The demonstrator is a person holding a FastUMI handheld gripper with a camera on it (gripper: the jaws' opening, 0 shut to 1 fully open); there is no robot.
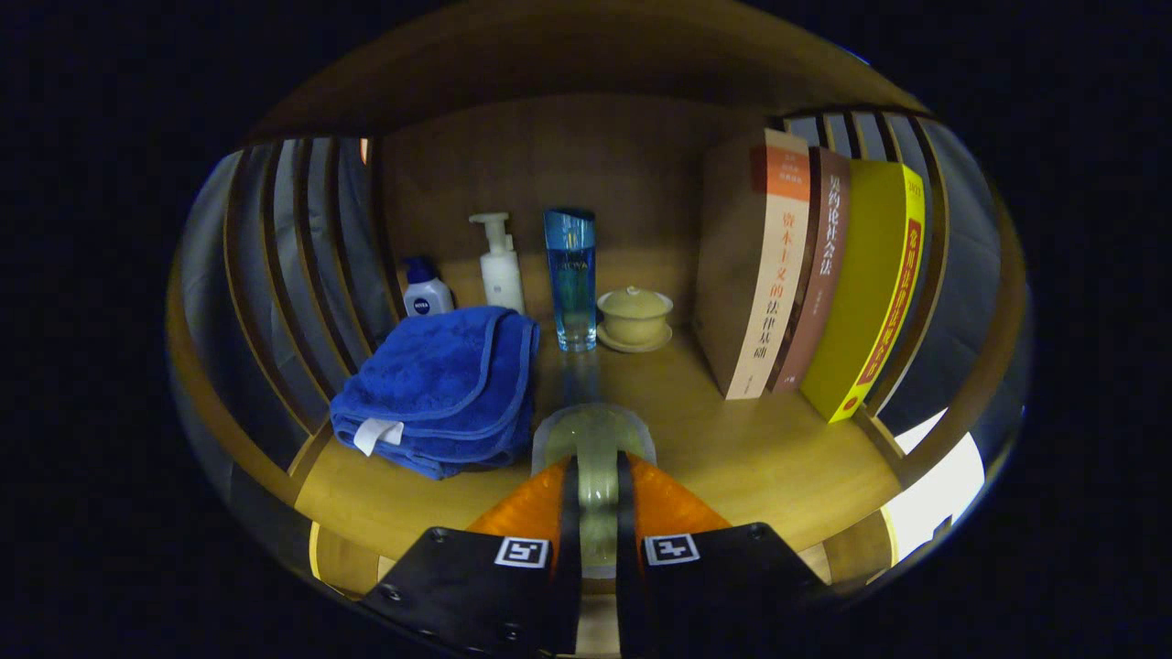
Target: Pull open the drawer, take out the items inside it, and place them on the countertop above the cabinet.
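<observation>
My tongs [595,476] are nearly closed, both fingers pressing a clear glass cup [593,437] between them, just above the counter [732,458] beside the blue towel [439,389]. I judge it rigid, slippery, breakable; its sidewalls suit gripping.

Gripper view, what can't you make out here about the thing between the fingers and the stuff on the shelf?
- Clear object between the fingers: lower part hidden by them, so what it is and whether both fingers press on it are unclear.
- Small blue-capped bottle: base hidden behind the blue towel.
- Yellow book: front cover turned away.
</observation>
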